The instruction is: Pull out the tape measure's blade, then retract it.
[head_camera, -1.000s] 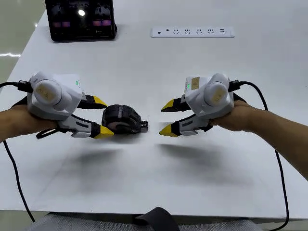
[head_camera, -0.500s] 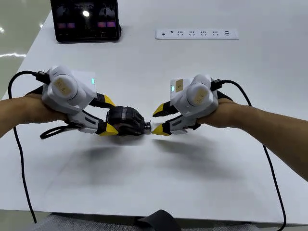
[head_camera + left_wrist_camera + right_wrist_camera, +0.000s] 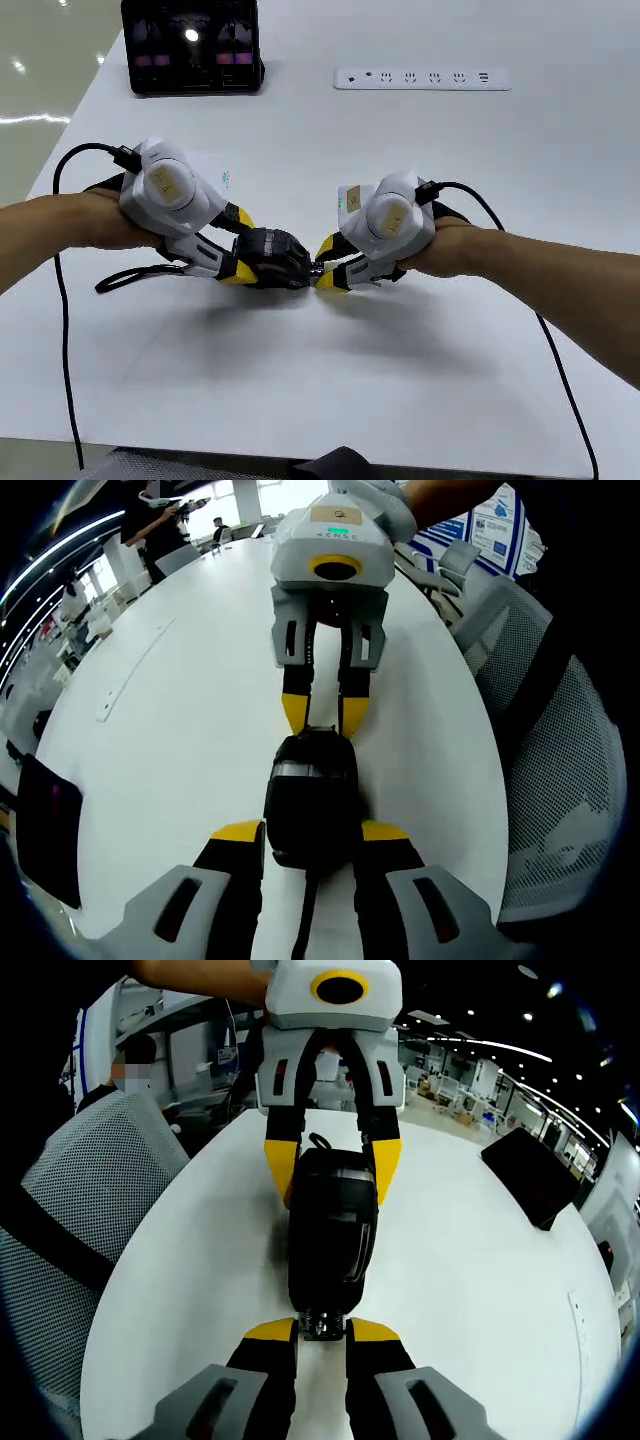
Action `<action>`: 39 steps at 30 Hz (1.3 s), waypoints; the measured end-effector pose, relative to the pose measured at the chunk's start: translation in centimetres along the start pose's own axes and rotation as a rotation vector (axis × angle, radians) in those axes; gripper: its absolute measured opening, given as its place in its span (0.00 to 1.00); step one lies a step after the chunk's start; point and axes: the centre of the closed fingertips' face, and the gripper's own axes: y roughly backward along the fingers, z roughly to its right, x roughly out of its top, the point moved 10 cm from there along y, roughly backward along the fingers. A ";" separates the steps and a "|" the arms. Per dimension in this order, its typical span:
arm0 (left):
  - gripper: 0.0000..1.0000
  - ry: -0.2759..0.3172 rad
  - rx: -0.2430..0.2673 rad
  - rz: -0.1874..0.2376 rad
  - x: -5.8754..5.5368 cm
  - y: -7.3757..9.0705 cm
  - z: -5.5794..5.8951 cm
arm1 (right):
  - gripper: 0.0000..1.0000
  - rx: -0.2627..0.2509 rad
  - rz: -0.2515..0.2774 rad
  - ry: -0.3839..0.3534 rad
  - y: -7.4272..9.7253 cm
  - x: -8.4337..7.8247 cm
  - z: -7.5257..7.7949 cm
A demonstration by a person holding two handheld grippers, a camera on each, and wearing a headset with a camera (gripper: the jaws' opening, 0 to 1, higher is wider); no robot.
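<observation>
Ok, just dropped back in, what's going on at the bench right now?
A person is working a black tape measure over the white table with two tools. The left hand-held gripper clamps the case from both sides. The right hand-held gripper faces it head-on, and its jaws appear closed on the end hook at the mouth of the case. The blade is not yet pulled out.

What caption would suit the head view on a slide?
Left gripper holds a black tape measure on the white table; right gripper pinches its blade hook.
</observation>
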 end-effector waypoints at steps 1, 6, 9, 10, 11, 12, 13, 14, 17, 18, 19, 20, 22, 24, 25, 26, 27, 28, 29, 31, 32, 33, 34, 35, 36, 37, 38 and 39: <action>0.29 -0.001 -0.004 -0.004 0.0 -0.1 0.0 | 0.15 -0.001 0.000 -0.003 0.0 0.0 0.0; 0.27 -0.016 -0.007 -0.014 -0.1 -0.3 0.0 | 0.13 0.000 0.002 -0.024 -0.2 -0.1 0.1; 0.27 -0.023 -0.013 -0.014 -0.2 -0.3 -0.1 | 0.13 0.005 0.004 -0.033 -0.3 -0.1 0.2; 0.27 -0.022 -0.017 -0.012 -0.2 -0.3 -0.1 | 0.12 0.010 0.006 -0.035 -0.3 -0.1 0.1; 0.27 -0.026 -0.019 -0.010 -0.2 -0.3 -0.2 | 0.12 0.013 0.008 -0.033 -0.3 -0.1 0.1; 0.27 -0.027 -0.022 -0.007 -0.3 -0.3 -0.2 | 0.12 0.018 0.008 -0.032 -0.3 -0.1 0.1; 0.26 -0.028 -0.024 -0.004 -0.3 -0.3 -0.2 | 0.12 0.022 0.008 -0.028 -0.3 -0.1 0.1; 0.26 -0.027 -0.026 -0.002 -0.3 -0.3 -0.2 | 0.11 0.022 0.007 -0.016 -0.2 -0.1 0.1; 0.26 -0.020 -0.031 0.001 -0.3 -0.3 -0.2 | 0.11 0.024 0.002 -0.001 -0.2 -0.1 0.0; 0.26 -0.018 -0.030 0.003 -0.4 -0.3 -0.2 | 0.11 0.023 0.000 0.003 -0.2 0.0 0.0; 0.26 -0.015 -0.031 0.005 -0.4 -0.3 -0.2 | 0.11 0.022 0.000 0.005 -0.2 -0.1 0.0; 0.26 -0.014 -0.031 0.006 -0.4 -0.3 -0.2 | 0.10 0.022 -0.001 0.008 -0.2 -0.1 0.0; 0.26 -0.016 -0.030 0.006 -0.4 -0.3 -0.2 | 0.10 0.022 -0.003 0.018 -0.2 0.0 0.0; 0.26 -0.015 -0.030 0.005 -0.4 -0.3 -0.2 | 0.10 0.021 -0.004 0.020 -0.2 0.0 0.0; 0.26 -0.015 -0.031 0.006 -0.4 -0.3 -0.2 | 0.10 0.022 -0.005 0.022 -0.2 0.0 0.0; 0.26 -0.013 -0.031 0.006 -0.4 -0.3 -0.2 | 0.10 0.023 -0.004 0.024 -0.2 0.0 0.0; 0.26 -0.012 -0.031 0.007 -0.4 -0.3 -0.1 | 0.10 0.024 -0.004 0.024 -0.2 -0.1 0.0; 0.26 -0.012 -0.031 0.007 -0.4 -0.3 -0.1 | 0.10 0.024 -0.004 0.024 -0.2 -0.1 0.0; 0.26 -0.012 -0.031 0.007 -0.4 -0.3 -0.1 | 0.10 0.024 -0.005 0.026 -0.2 -0.1 0.0; 0.26 -0.011 -0.032 0.008 -0.3 -0.3 -0.1 | 0.10 0.024 -0.007 0.028 -0.1 -0.1 0.0; 0.26 -0.011 -0.033 0.008 -0.3 -0.3 -0.1 | 0.10 0.024 -0.007 0.028 -0.1 -0.1 0.0; 0.26 -0.011 -0.033 0.008 -0.3 -0.3 -0.2 | 0.10 0.024 -0.008 0.028 -0.1 -0.1 -0.1; 0.26 -0.010 -0.033 0.008 -0.3 -0.3 -0.2 | 0.10 0.024 -0.008 0.028 -0.1 -0.1 -0.1; 0.26 -0.012 -0.034 0.007 -0.3 -0.3 -0.1 | 0.10 0.025 -0.009 0.028 0.0 -0.1 -0.1; 0.26 -0.011 -0.034 0.006 -0.3 -0.3 -0.1 | 0.10 0.025 -0.011 0.027 0.0 -0.2 -0.1; 0.26 -0.011 -0.034 0.007 -0.3 -0.3 -0.1 | 0.10 0.025 -0.012 0.025 0.1 -0.3 0.0; 0.26 -0.010 -0.034 0.007 -0.3 -0.3 -0.2 | 0.10 0.025 -0.012 0.024 0.2 -0.4 0.0; 0.26 -0.009 -0.034 0.007 -0.3 -0.3 -0.2 | 0.10 0.025 -0.013 0.025 0.3 -0.5 0.0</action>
